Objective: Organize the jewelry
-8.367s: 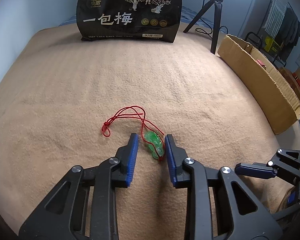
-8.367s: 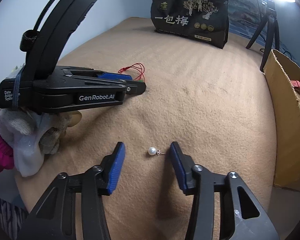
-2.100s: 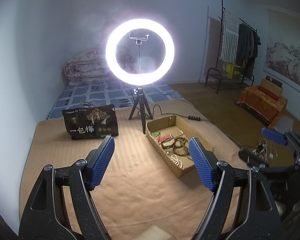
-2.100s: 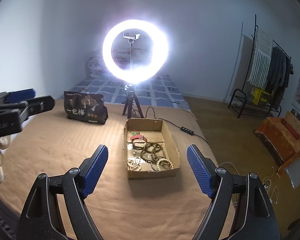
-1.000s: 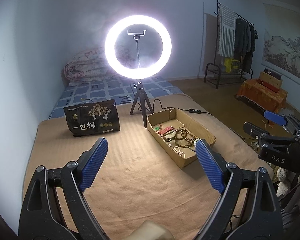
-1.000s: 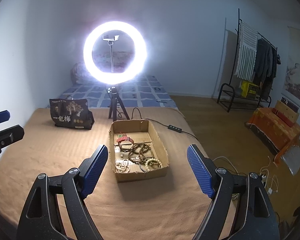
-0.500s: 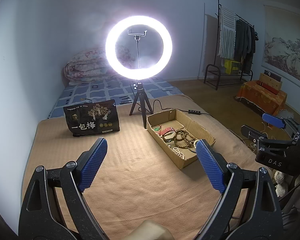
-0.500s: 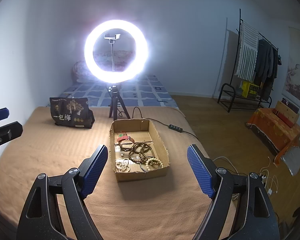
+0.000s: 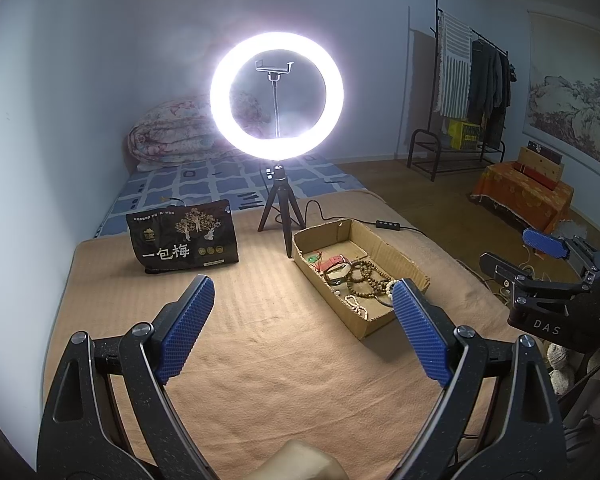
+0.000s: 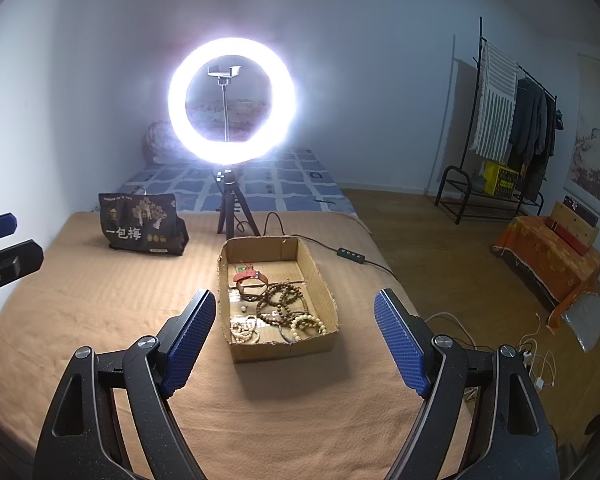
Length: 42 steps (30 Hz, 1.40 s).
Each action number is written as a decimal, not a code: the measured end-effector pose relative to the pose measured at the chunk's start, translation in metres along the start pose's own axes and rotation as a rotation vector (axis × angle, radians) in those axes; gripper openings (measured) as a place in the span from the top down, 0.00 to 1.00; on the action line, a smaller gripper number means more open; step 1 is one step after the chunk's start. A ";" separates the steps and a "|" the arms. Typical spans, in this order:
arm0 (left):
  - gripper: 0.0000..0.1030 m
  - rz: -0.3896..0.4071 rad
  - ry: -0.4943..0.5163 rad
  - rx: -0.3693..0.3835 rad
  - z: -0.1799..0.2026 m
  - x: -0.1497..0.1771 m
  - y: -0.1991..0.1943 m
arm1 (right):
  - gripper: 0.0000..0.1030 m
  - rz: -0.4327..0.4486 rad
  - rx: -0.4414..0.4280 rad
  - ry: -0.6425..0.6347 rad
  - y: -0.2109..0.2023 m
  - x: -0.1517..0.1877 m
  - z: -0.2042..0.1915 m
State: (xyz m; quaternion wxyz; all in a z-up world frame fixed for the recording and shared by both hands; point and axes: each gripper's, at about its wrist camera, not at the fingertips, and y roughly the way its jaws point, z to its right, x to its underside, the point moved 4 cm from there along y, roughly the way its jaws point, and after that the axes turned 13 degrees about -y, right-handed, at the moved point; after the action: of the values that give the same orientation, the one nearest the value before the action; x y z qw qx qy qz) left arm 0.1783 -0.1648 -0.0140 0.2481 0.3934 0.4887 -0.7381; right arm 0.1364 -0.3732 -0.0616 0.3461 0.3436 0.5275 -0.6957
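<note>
A cardboard box (image 9: 376, 324) (image 10: 284, 350) lies on the tan blanket and holds the jewelry. Inside are a green pendant on red cord (image 9: 312, 258), brown bead bracelets (image 9: 366, 276) (image 10: 282, 300), a red strap (image 10: 250, 278) and pale bead bracelets (image 10: 244, 330). My left gripper (image 9: 302, 292) hangs open and empty, above the blanket and short of the box. My right gripper (image 10: 295, 300) is also open and empty, held back from the box's near end. Each gripper shows at the edge of the other's view: the right gripper (image 9: 505, 247), the left gripper (image 10: 28, 238).
A lit ring light (image 9: 276, 96) on a small tripod stands behind the box. A black snack bag (image 9: 184, 240) stands upright at the back left. A cable with a switch (image 10: 350, 254) runs off the bed's right edge to the wooden floor.
Earlier both grippers were low over a pendant and a pearl on the blanket. Now they are raised, pulled back and empty, and the pendant lies in the box. Nothing moved in the last second.
</note>
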 end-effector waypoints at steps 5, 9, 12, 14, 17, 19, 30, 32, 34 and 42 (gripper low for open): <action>0.10 0.000 0.000 0.001 -0.001 0.000 0.000 | 0.21 0.000 -0.001 0.000 0.000 0.001 0.001; 0.10 0.001 0.002 0.001 0.000 0.000 0.000 | 0.21 -0.001 -0.002 -0.004 0.000 0.001 0.001; 0.10 0.001 0.001 0.001 0.000 0.000 0.000 | 0.21 -0.001 -0.002 -0.004 0.001 0.002 0.002; 0.10 0.001 0.000 0.001 -0.001 0.001 0.000 | 0.21 -0.001 -0.002 -0.004 0.000 0.002 0.001; 0.10 0.001 -0.001 0.001 -0.001 0.001 0.001 | 0.21 0.000 -0.001 -0.007 0.001 0.002 0.001; 0.10 0.000 -0.002 0.003 0.000 0.001 0.000 | 0.21 -0.001 -0.002 -0.006 0.001 0.002 0.001; 0.10 -0.001 0.017 -0.006 0.003 0.000 0.000 | 0.21 -0.002 -0.001 -0.007 0.001 0.002 0.001; 0.10 0.006 0.023 -0.009 0.007 -0.002 -0.001 | 0.21 -0.002 0.000 -0.005 0.001 0.002 0.001; 0.10 0.014 0.033 -0.007 0.012 -0.002 -0.003 | 0.21 -0.003 -0.003 -0.005 0.002 0.002 0.001; 0.10 0.024 0.044 -0.003 0.018 0.000 -0.007 | 0.21 -0.007 -0.004 -0.018 0.004 0.004 -0.001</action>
State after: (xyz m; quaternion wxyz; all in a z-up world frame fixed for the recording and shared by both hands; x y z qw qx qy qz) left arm 0.1671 -0.1783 -0.0061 0.2466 0.4150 0.4905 -0.7255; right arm 0.1376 -0.3733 -0.0670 0.3490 0.3347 0.5270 -0.6990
